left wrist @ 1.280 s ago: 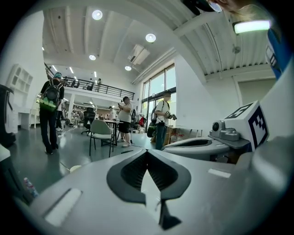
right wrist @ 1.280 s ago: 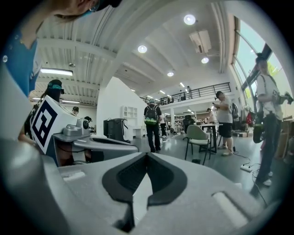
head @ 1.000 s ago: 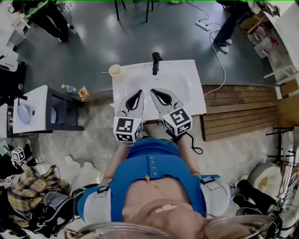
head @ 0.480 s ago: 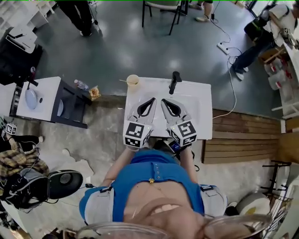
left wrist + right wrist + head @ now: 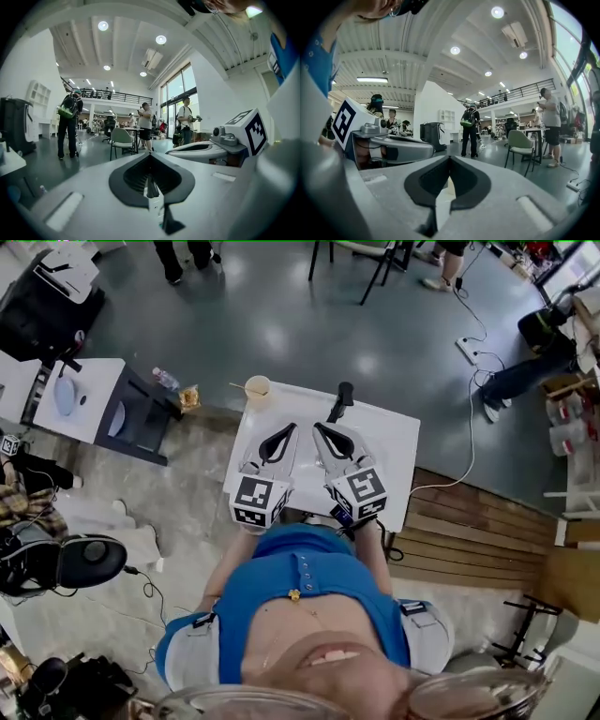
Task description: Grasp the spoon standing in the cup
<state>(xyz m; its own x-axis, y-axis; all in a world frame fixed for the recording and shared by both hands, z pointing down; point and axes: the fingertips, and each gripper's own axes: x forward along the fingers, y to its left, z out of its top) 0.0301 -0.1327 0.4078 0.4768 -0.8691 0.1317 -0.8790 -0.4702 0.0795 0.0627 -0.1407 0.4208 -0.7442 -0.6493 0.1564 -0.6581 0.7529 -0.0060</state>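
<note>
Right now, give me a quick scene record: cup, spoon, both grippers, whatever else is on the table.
surface: white table
cup: at the table's far left corner
spoon: in the cup, handle leaning out to the left
left gripper: shut, empty, over the table, short of the cup
right gripper: shut, empty, beside the left one
other: black faucet at the far edge
task state: spoon not yet grasped

We see that the grey floor (image 5: pixel 281 324) is glossy, and lamps are mirrored in it. The white rectangular bench (image 5: pixel 394 442) has a smooth matt top. The brown plank deck (image 5: pixel 469 521) looks like wood. The left hand-held gripper (image 5: pixel 282 430) and the right hand-held gripper (image 5: pixel 320 428) have matt grey plastic shells and black rubber-like pads (image 5: pixel 133 177). The person's blue shirt (image 5: pixel 309 577) is cloth.
</note>
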